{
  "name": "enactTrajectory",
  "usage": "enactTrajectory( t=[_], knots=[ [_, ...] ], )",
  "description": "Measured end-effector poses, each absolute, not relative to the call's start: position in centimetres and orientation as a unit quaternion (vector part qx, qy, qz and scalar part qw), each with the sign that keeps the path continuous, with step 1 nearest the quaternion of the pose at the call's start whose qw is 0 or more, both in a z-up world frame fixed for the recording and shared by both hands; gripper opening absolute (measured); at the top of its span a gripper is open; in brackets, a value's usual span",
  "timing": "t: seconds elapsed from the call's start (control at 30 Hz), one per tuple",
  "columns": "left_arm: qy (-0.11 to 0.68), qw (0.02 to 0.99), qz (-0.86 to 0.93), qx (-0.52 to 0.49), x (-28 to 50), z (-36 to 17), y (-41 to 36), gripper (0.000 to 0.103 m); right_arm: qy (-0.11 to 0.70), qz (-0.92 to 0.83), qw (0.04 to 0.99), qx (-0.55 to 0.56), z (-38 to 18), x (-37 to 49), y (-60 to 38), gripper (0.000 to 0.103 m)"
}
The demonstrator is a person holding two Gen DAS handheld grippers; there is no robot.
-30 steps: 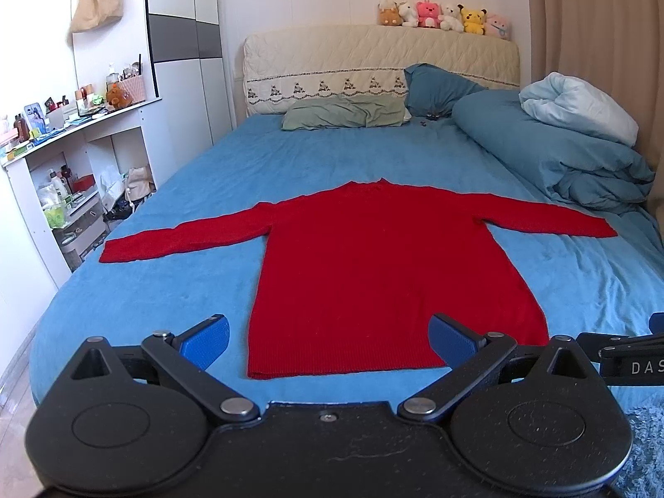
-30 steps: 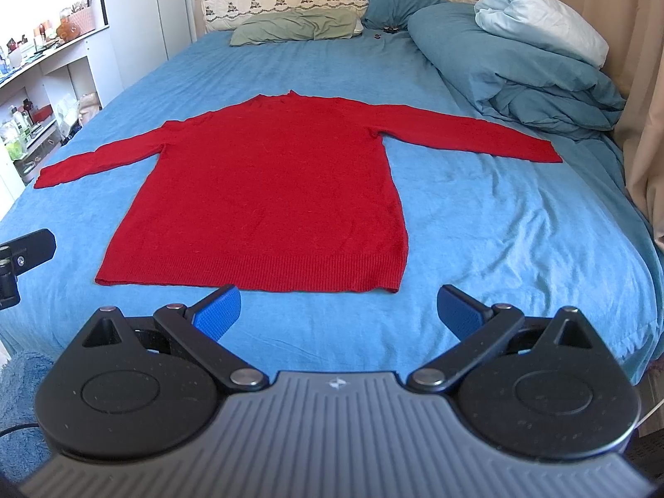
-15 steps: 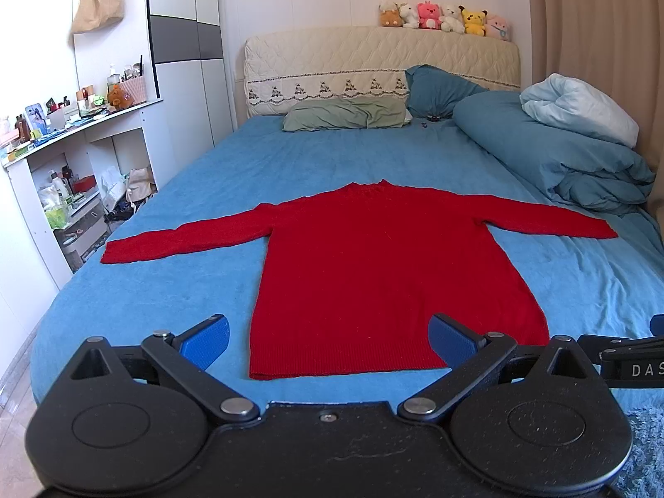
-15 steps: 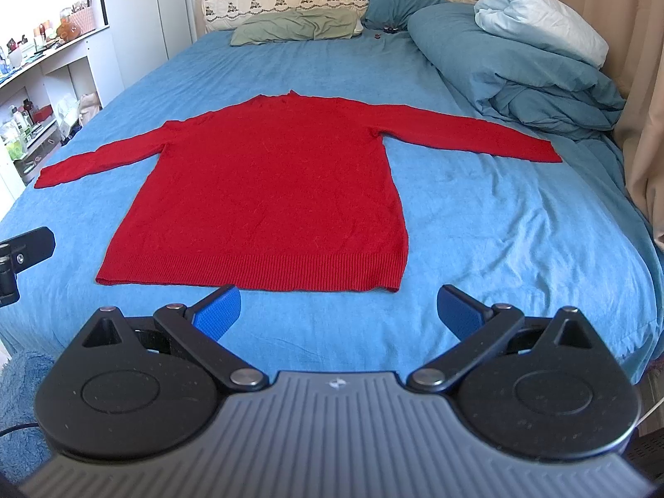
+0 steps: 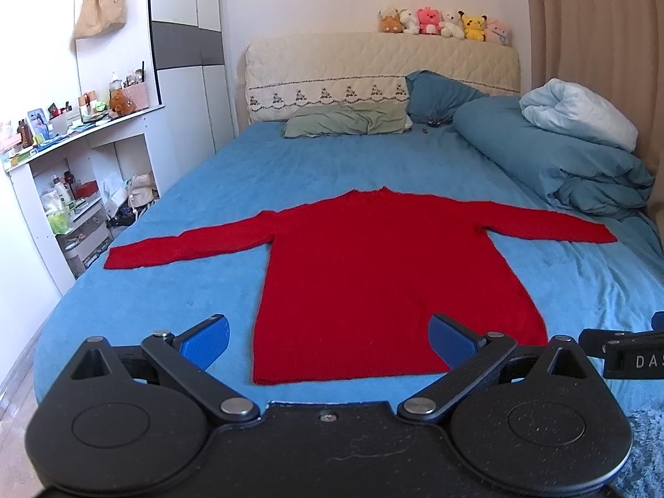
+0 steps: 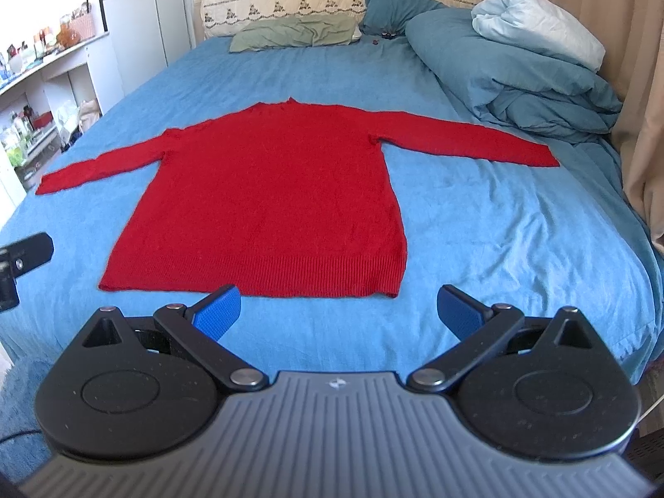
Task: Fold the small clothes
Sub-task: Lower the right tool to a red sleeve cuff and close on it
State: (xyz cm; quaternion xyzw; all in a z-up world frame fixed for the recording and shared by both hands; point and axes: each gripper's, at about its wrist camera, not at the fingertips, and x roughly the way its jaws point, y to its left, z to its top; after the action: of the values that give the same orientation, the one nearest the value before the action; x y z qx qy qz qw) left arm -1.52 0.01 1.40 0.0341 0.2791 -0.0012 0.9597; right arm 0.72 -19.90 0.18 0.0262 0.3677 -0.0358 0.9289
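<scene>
A red long-sleeved sweater [image 5: 373, 274] lies flat on the blue bed, sleeves spread left and right, hem toward me; it also shows in the right wrist view [image 6: 269, 203]. My left gripper [image 5: 330, 338] is open and empty, hovering over the hem at the foot of the bed. My right gripper [image 6: 338, 311] is open and empty, just short of the hem's right part. Each gripper's edge shows in the other's view.
The blue bed sheet [image 5: 199, 274] surrounds the sweater. A rolled blue duvet [image 5: 552, 157] and pillows [image 5: 348, 122] lie at the far right and head. A cluttered white shelf [image 5: 62, 191] stands left. A curtain [image 6: 639, 95] hangs right.
Both grippers have moved slightly forward toward the sweater's hem. The sweater has not moved.
</scene>
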Motion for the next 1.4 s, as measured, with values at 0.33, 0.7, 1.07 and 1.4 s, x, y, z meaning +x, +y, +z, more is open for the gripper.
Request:
enactTrajectory(
  t=[0.33,0.7,1.07,1.4],
  knots=[
    [0.23,0.971,-0.049,0.047,6.2,7.1,-2.4,0.103,0.32,-0.09,0.941,0.067,4.5,4.5,-25.7,0.103],
    [0.246,0.961,-0.116,0.046,25.2,7.3,-11.0,0.103,0.296,-0.2,0.929,0.098,3.4,18.0,-39.8,0.103],
    [0.323,0.935,-0.134,0.062,45.0,-4.6,-19.2,0.103,0.293,-0.288,0.894,0.179,-11.0,32.0,-51.6,0.103],
    [0.4,0.904,-0.128,0.078,52.6,-12.9,-22.7,0.103,0.267,-0.327,0.877,0.231,-18.1,38.0,-57.2,0.103]
  ],
)
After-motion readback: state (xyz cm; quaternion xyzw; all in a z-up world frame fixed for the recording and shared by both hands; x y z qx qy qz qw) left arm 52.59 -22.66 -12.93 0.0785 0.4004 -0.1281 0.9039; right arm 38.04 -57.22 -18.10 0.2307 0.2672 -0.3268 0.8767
